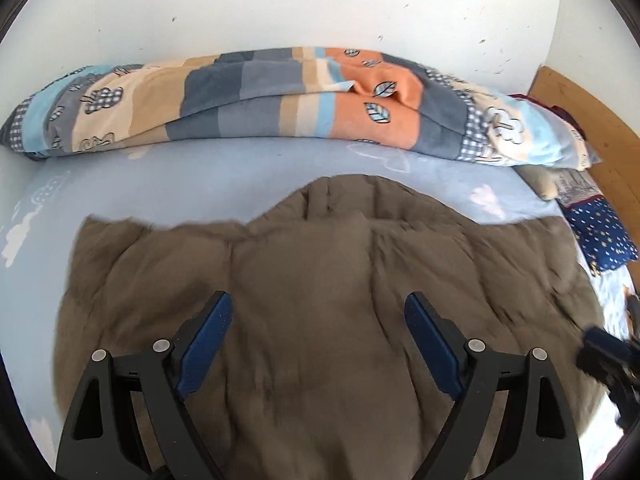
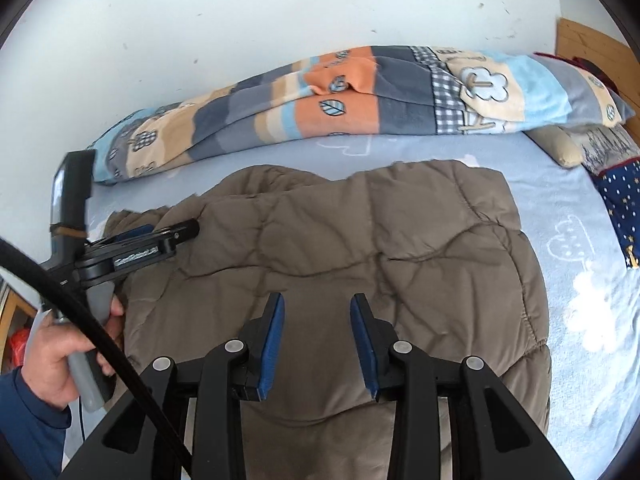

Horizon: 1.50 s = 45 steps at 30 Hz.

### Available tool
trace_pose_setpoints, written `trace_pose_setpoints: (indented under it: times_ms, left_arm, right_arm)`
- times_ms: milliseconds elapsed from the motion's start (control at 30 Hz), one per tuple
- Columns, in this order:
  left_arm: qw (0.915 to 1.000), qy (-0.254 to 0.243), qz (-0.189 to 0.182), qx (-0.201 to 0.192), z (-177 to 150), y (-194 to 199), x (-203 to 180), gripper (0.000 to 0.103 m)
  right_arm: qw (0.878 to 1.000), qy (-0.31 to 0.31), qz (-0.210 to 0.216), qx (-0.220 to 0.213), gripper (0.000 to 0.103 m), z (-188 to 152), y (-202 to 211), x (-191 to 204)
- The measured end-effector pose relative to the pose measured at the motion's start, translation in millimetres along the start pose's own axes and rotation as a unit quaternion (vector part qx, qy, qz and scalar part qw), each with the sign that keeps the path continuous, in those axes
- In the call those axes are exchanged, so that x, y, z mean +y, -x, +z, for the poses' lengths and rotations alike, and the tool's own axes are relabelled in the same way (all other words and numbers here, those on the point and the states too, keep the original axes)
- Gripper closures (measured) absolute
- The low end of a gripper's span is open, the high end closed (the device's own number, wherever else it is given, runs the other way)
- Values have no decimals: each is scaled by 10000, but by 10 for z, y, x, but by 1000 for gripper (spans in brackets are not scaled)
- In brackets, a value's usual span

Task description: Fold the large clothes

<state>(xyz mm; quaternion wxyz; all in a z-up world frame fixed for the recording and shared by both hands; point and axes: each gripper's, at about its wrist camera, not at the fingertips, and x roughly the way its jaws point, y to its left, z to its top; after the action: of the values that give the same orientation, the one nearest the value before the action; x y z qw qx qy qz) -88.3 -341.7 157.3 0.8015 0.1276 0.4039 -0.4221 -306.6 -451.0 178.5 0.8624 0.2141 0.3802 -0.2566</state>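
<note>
At the bottom of the left wrist view, the left gripper [image 1: 318,308] hangs with its blue-padded fingers spread wide, nothing between them, above the brown quilted garment [image 1: 312,304]. The same gripper shows at middle left of the right wrist view [image 2: 176,236], seen side-on over the garment's left edge, its grey handle gripped by the person's left hand [image 2: 60,364] at lower left. At bottom centre of the right wrist view, the right gripper [image 2: 317,304] also has its fingers parted, a narrower gap, holding nothing, over the garment's near portion. A dark blurred piece of it shows at the right edge of the left wrist view [image 1: 608,356].

The garment lies spread flat across the pale blue bedsheet [image 2: 580,248], filling the middle of both views. Beyond it, in the upper half of the frame, a rolled patchwork blanket [image 1: 280,104] of orange, grey, beige and light blue lies along the white wall [image 1: 280,4]. At far right sit a navy star-print pillow [image 2: 616,200] and a wooden headboard [image 1: 580,112].
</note>
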Motion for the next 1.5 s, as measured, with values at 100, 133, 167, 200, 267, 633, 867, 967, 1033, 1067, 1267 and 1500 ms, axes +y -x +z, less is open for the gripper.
trace_pose_setpoints:
  times_ms: [100, 133, 167, 200, 267, 633, 867, 967, 1033, 1067, 1267, 1500]
  left_arm:
    - [9998, -140, -6, -119, -238, 353, -43, 15]
    - [9998, -168, 51, -138, -329, 466, -43, 15]
    - [9997, -194, 82, -128, -450, 588, -32, 15]
    - [9997, -201, 112, -122, -523, 653, -26, 15]
    - [9995, -94, 275, -115, -718, 805, 39, 15]
    - [9980, -82, 629, 72, -946, 455, 201, 15]
    - [9987, 11, 505, 10, -822, 314, 325, 15]
    - [9984, -16, 548, -103, -854, 332, 305, 15]
    - [9980, -16, 601, -177, -865, 354, 277, 15]
    - [9980, -7, 602, -193, -864, 366, 265, 15]
    - [9973, 59, 641, -351, -861, 453, 227, 15]
    - [9941, -238, 851, -626, -869, 529, 83, 15]
  right_arm:
    - [9999, 65, 77, -12, 65, -35, 70, 68]
    - [9999, 99, 80, -28, 64, -46, 96, 93]
    - [9999, 124, 89, -44, 61, -52, 111, 110]
    - [9998, 144, 135, -53, 60, -67, 133, 147]
    - [9995, 197, 236, -30, 59, -102, 145, 217]
    - [9979, 354, 307, 453, 59, -315, -363, 483]
    - [9987, 205, 190, 435, 58, -208, -617, 436]
    - [9988, 187, 177, 424, 58, -177, -653, 436]
    - [9988, 203, 137, 415, 58, -175, -651, 452]
    - [9989, 224, 99, 395, 58, -177, -631, 469]
    - [9992, 265, 135, 265, 58, -193, -396, 479]
    - [9998, 113, -22, 176, 57, -203, -232, 243]
